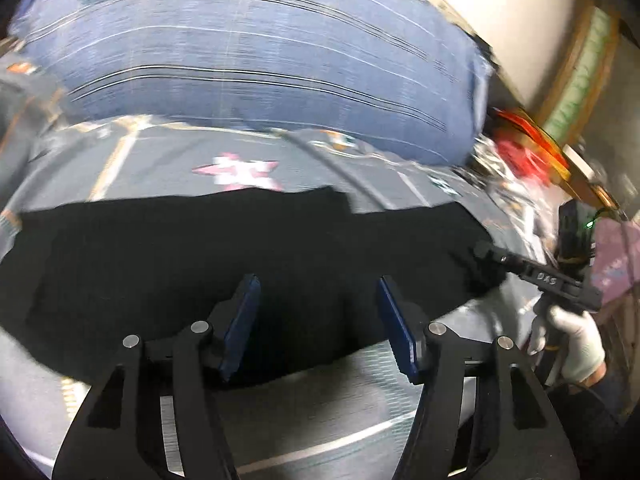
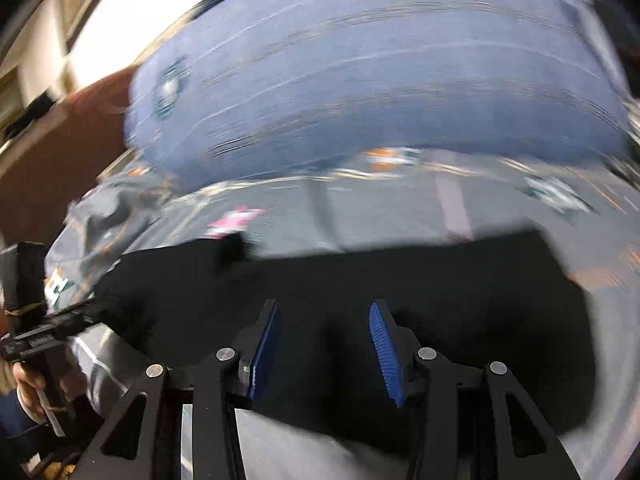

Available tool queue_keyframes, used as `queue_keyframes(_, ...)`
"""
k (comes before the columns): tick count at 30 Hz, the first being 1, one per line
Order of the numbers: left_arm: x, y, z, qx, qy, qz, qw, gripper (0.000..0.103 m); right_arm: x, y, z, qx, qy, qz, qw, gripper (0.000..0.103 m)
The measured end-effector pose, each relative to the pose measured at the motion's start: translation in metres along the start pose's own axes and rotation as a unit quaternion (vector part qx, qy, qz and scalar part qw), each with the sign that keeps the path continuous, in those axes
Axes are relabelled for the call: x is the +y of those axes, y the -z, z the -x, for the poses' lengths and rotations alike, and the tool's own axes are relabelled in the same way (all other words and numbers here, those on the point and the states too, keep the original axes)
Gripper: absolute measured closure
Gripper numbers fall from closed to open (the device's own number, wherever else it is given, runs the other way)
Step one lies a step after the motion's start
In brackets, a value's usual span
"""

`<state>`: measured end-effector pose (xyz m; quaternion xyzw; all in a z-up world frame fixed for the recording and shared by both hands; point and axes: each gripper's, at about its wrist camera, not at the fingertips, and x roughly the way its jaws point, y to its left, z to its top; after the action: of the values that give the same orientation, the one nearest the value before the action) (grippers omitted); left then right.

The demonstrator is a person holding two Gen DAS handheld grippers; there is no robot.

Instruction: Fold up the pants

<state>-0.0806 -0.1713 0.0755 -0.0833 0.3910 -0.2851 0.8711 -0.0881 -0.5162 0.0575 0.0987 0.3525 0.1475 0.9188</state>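
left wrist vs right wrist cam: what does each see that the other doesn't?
Left wrist only: a white-gloved hand holding the right gripper at the pants' edge, and red clutter beside the blue pillow.
Right wrist only: the left gripper at frame left, and brown furniture behind.
Both: black pants on a grey patterned bedspread, pillow behind, own jaws open with nothing gripped.

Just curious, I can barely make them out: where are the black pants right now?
The black pants lie flat on the grey patterned bedspread, just ahead of both grippers, with the big blue pillow behind them.
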Motion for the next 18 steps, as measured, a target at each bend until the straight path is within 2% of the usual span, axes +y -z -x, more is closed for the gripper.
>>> queue_keyframes(2,-0.018,-0.005,-0.012,0.015,0.020,-0.009,0.9996,0.043,-0.035,0.015,0.020,-0.003,0.033,-0.045,0.998,0.059)
queue_keyframes(5,-0.045,-0.006,-0.036,0.046,0.043,-0.020,0.9978,0.043,-0.071,0.028,0.033,-0.010,0.049,-0.114,0.992,0.059)
queue_keyframes(9,-0.059,-0.002,-0.057,0.068,0.063,0.002,0.9957,0.043,-0.096,0.033,0.029,-0.015,0.044,-0.153,0.987,0.058)
queue_keyframes(11,-0.058,0.002,-0.062,0.076,0.068,0.012,0.9947,0.043,-0.098,0.029,0.026,-0.032,0.032,-0.159,0.986,0.055)
queue_keyframes(16,-0.054,0.006,-0.069,0.067,0.066,0.010,0.9955,0.043,-0.109,0.017,0.012,-0.065,0.014,-0.181,0.981,0.054)
queue_keyframes(18,-0.055,0.006,-0.071,0.065,0.066,0.006,0.9957,0.043,-0.113,0.016,0.009,-0.081,-0.004,-0.189,0.979,0.056)
